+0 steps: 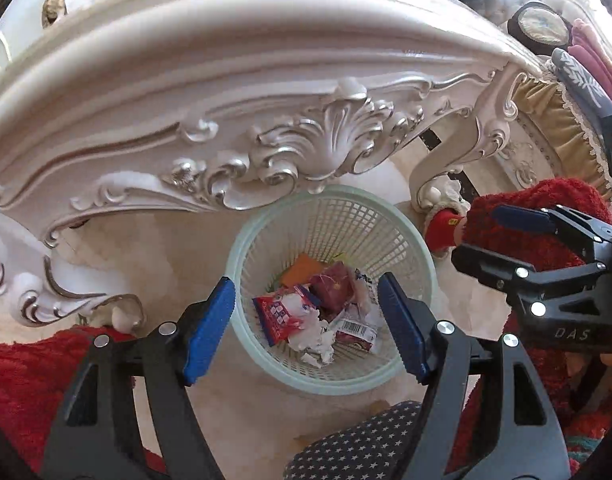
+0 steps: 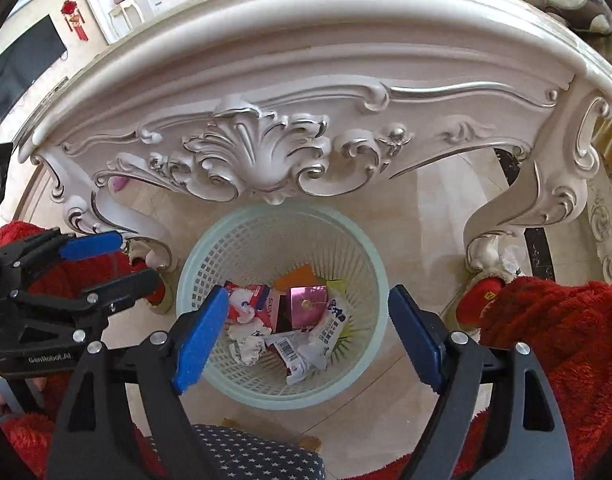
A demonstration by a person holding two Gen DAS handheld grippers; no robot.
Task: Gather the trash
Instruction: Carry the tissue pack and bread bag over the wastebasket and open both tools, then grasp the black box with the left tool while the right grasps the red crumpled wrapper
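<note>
Both the left gripper (image 1: 306, 328) and right gripper (image 2: 309, 332) hang released and empty over the floor basket (image 2: 379, 280), so wrappers (image 2: 302, 320) land inside.

1. Basket (image 2: 379, 280): pale green plastic lattice, slightly glossy.
2. Trash (image 2: 294, 354): crumpled paper, shiny foil wrappers.
3. Bench (image 1: 266, 80): glossy cream carving, silvered edges.
4. Floor (image 2: 425, 216): polished stone.

2 wrist views, steeply downward, sharing basket (image 1: 274, 372), perhaps close
</note>
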